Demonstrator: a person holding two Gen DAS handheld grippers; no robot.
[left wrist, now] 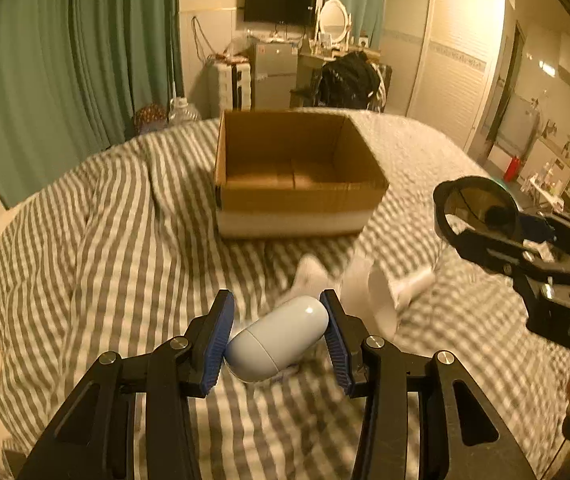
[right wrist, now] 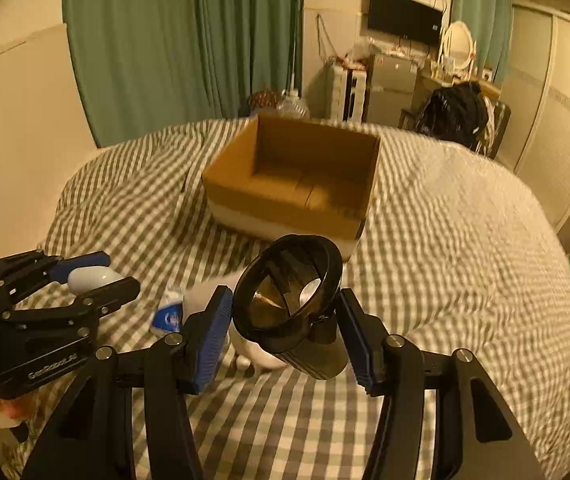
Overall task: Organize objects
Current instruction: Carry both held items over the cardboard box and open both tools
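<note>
My left gripper is shut on a pale blue capsule-shaped case, held just above the striped bed; it also shows in the right wrist view. My right gripper is shut on a dark smoky cup with its mouth toward the camera; the cup also shows in the left wrist view. An open, empty cardboard box sits on the bed beyond both grippers, and also shows in the right wrist view.
White items lie on the grey-striped bedcover between the grippers. A small blue and white packet lies left of the right gripper. Green curtains, a fridge and a wardrobe stand behind the bed.
</note>
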